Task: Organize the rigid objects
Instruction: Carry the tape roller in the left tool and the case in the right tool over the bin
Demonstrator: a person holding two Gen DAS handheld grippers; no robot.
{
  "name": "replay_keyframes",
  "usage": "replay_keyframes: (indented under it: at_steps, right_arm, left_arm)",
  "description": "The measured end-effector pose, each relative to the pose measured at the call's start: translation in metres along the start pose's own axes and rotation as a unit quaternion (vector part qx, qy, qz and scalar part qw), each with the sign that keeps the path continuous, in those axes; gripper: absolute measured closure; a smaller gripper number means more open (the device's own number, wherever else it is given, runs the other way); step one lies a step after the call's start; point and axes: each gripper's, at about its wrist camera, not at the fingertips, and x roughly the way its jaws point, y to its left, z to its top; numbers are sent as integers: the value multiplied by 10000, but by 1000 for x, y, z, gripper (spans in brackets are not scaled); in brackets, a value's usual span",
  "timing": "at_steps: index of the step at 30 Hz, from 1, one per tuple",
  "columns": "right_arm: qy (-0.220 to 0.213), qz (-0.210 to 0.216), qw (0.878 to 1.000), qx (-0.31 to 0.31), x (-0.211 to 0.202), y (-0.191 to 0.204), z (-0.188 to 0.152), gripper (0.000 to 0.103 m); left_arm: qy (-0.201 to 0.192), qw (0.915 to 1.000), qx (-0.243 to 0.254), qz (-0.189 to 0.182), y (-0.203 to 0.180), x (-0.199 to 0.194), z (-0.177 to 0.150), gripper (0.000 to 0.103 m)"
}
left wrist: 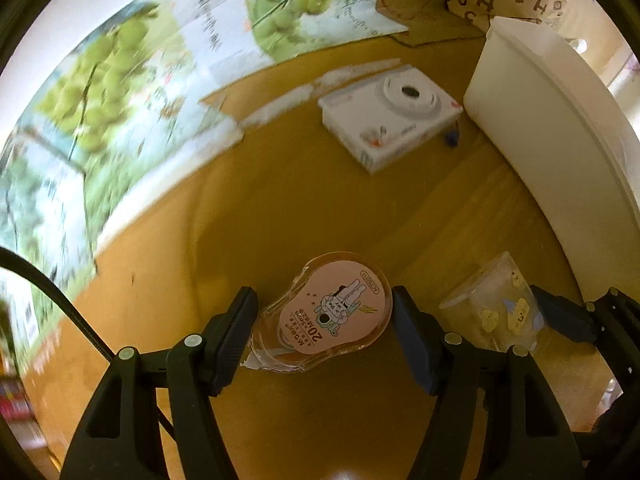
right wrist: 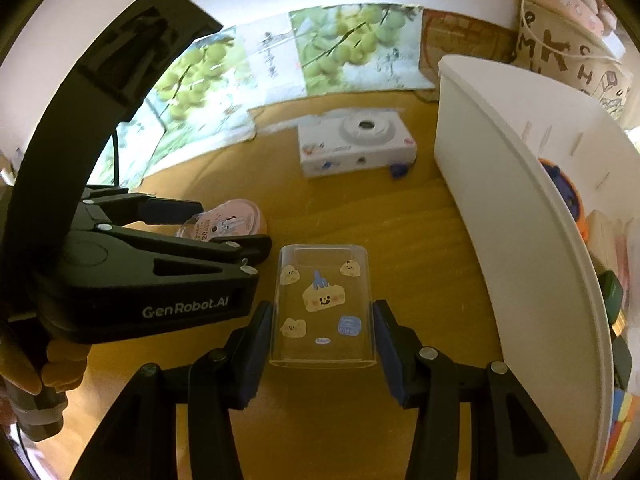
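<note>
We note the left gripper (left wrist: 324, 328) half closed, both pads pressed on the sides of the pink correction tape dispenser (left wrist: 328, 314), which sits on the yellow table (left wrist: 320, 208). Just to its right, our right gripper (right wrist: 323, 344) clamps the clear stickered cup (right wrist: 322, 304), lying on its side, pads touching both walls. Farther off, a white camera box (right wrist: 356, 144) lies flat. At far right stands the white bin (right wrist: 520, 200), with assorted items inside.
</note>
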Motion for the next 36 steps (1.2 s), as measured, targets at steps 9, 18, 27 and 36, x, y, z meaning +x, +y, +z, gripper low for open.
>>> replay_keyframes:
  at_steps: [9, 18, 27, 36]
  right_arm:
    - [494, 415, 9969, -442, -24, 5, -21, 53]
    - [680, 959, 9870, -1098, -68, 1, -33, 53]
    - [362, 1436, 9750, -1656, -117, -26, -29, 53]
    - [-88, 1532, 9669, -2040, -165, -69, -29, 53]
  left_arm:
    - [123, 9970, -749, -144, -2, -20, -53, 32]
    - [-86, 9882, -1517, -193, -15, -65, -93, 32]
    - [-534, 9757, -2123, -49, -47, -118, -92, 32]
    - [-1114, 9628, -2460, 32, -88, -143, -68, 32]
